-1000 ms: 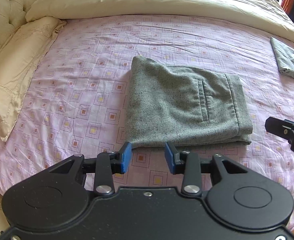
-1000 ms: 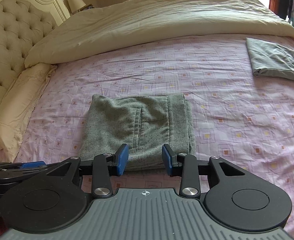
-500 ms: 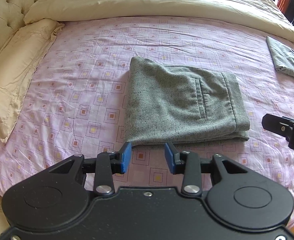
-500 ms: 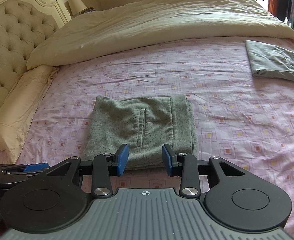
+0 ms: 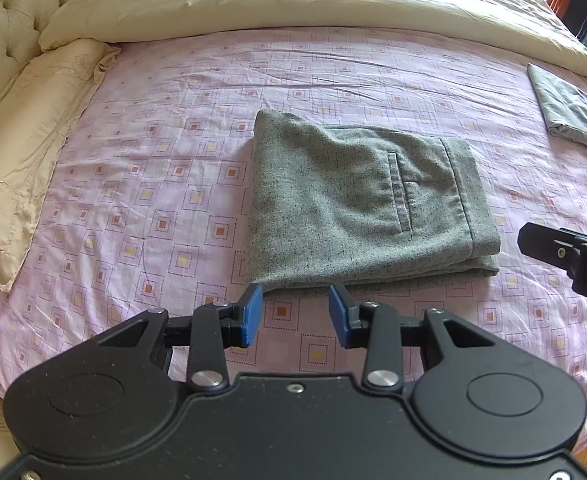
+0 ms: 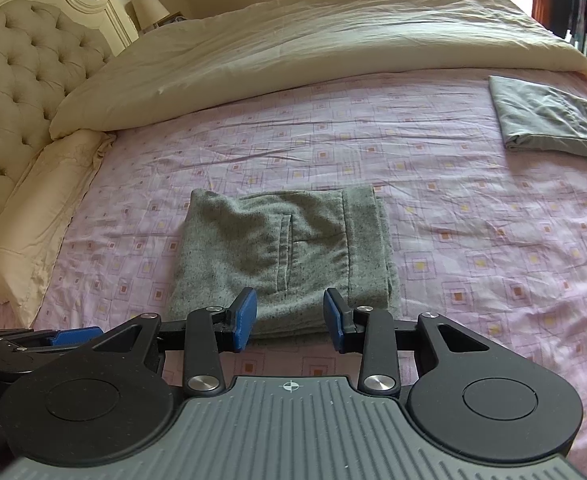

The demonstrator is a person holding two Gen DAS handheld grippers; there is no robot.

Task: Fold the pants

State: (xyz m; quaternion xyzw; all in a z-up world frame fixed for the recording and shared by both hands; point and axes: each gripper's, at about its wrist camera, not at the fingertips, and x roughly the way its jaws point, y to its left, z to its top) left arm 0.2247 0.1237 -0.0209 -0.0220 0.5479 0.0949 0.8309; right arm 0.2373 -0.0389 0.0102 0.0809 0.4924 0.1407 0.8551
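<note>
Looking at it, your pants [image 5: 357,204] sit folded in a neat block mid-bed [image 5: 173,184], long side running left-right, just ahead of both grippers. Left gripper [image 5: 295,314] and right gripper [image 6: 289,318] hang half open, fingers empty, nothing touching. Right one's closer, right over the near edge. Looks pretty much done, I'd say.

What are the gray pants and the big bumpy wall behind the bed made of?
The gray pants look like thick woolly cloth: fuzzy, matte, with dark flecks. It could be wool or a blend. The headboard looks like padded beige fabric or soft leather, pulled into buttoned dimples, in a shiny cream carved frame, likely painted wood.
</note>
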